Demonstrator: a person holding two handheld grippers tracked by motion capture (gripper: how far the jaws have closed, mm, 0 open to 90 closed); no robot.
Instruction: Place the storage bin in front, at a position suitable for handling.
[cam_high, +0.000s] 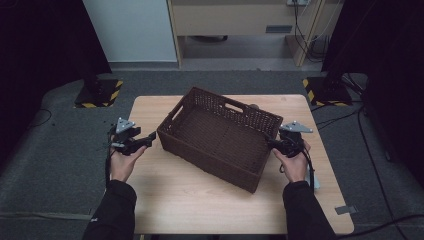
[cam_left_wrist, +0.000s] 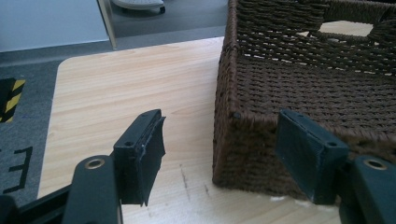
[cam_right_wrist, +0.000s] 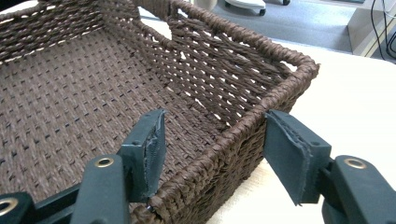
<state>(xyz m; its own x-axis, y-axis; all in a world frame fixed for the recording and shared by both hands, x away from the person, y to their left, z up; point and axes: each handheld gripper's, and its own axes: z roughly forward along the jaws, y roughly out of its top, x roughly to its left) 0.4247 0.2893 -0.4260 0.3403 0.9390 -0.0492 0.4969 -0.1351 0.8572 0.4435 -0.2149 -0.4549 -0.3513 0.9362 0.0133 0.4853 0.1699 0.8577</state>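
An empty dark brown woven basket (cam_high: 205, 159) with handle cut-outs sits askew in the middle of the light wooden table (cam_high: 200, 205). My left gripper (cam_high: 150, 138) is at the basket's left corner. In the left gripper view its jaws (cam_left_wrist: 219, 140) stand wide, with the basket corner (cam_left_wrist: 243, 149) between them and no pad pressing on it. My right gripper (cam_high: 270, 142) is at the basket's right end. In the right gripper view it (cam_right_wrist: 215, 135) straddles the basket's end wall (cam_right_wrist: 219, 154), one jaw inside, one outside, and the outer pad stands clear of the weave.
Black and yellow striped stand bases (cam_high: 97, 92) (cam_high: 327, 90) rest on the grey carpet beyond the table's far corners. A wooden cabinet (cam_high: 235, 20) with cables stands at the back. A grey tape patch (cam_high: 346, 210) marks the table's front right corner.
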